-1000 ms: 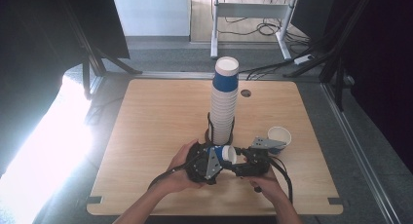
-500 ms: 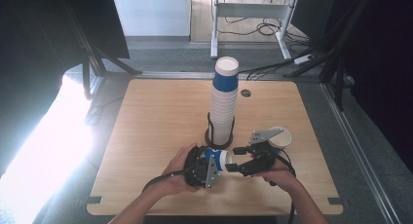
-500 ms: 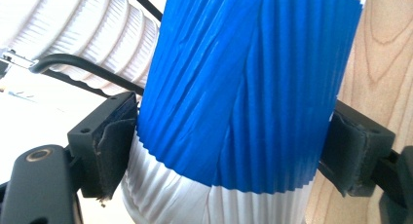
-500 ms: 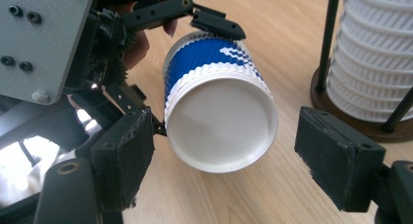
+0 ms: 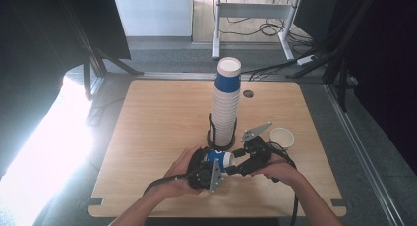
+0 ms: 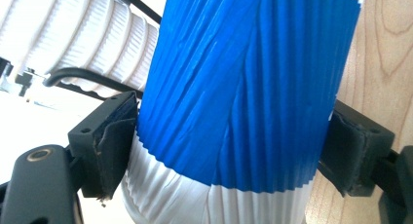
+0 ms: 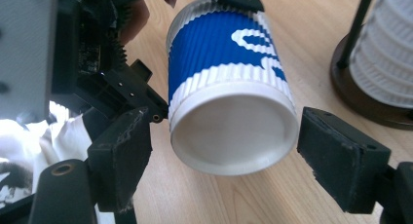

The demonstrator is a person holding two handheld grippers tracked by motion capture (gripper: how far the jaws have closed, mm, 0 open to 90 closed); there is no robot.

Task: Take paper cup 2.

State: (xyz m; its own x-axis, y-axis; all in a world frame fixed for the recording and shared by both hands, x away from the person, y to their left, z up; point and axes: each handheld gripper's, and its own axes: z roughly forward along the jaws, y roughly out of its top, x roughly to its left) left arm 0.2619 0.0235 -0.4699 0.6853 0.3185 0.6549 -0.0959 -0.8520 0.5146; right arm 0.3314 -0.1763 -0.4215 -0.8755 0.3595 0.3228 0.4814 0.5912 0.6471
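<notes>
Left gripper point(image 5: 212, 163): clamped on blue cup point(image 5: 220, 159), its mouth cut off in own view.
Right gripper point(image 5: 235, 168): jaws apart, just opened, flanking cup base without touching.

The right gripper point(image 5: 235, 168) rose slightly off the table point(image 5: 147, 137), and its jaws had just been opening, so the pads stood clear on either side of the base of the blue cup point(image 7: 229, 87). The left gripper point(image 5: 209, 159) tilted that cup from nearly upright to lying sideways, bottom toward the right gripper.
</notes>
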